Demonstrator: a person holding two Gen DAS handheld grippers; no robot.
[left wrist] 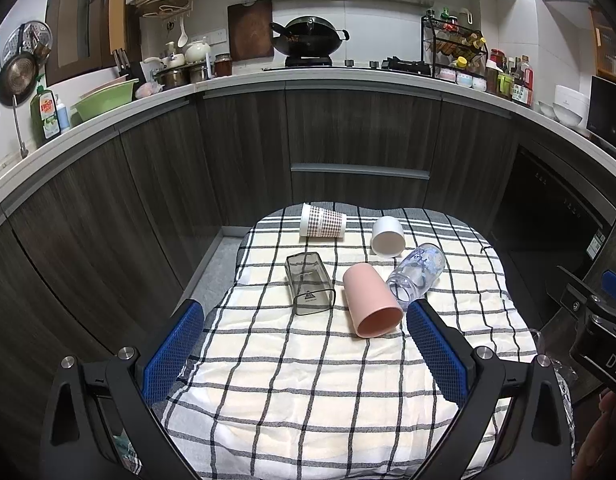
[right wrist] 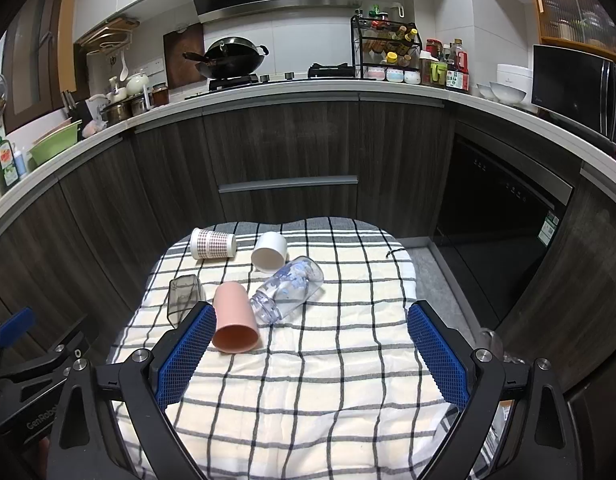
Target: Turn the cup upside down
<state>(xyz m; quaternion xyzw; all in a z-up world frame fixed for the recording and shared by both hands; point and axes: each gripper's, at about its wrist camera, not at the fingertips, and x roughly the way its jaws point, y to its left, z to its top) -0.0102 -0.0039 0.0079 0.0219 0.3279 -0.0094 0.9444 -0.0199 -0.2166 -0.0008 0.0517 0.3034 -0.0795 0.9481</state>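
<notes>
Several cups lie on their sides on a checked cloth [left wrist: 308, 380] over a small table. A pink cup [left wrist: 370, 300] [right wrist: 233, 318] lies with its mouth toward me. Beside it lie a smoky square cup [left wrist: 310, 289] [right wrist: 182, 294], a clear printed bottle [left wrist: 416, 272] [right wrist: 287, 290], a white cup [left wrist: 388, 236] [right wrist: 269, 257] and a checked paper cup [left wrist: 323, 221] [right wrist: 212, 244]. My left gripper [left wrist: 305, 316] is open and empty, short of the cups. My right gripper [right wrist: 312, 320] is open and empty, its left finger [right wrist: 187, 352] just beside the pink cup.
Dark kitchen cabinets [left wrist: 348, 140] and a counter with a wok [left wrist: 310, 38], pots and a spice rack [left wrist: 454, 46] stand behind the table. A dishwasher [right wrist: 504, 216] is at the right. The right gripper's body shows at the left wrist view's right edge [left wrist: 596, 320].
</notes>
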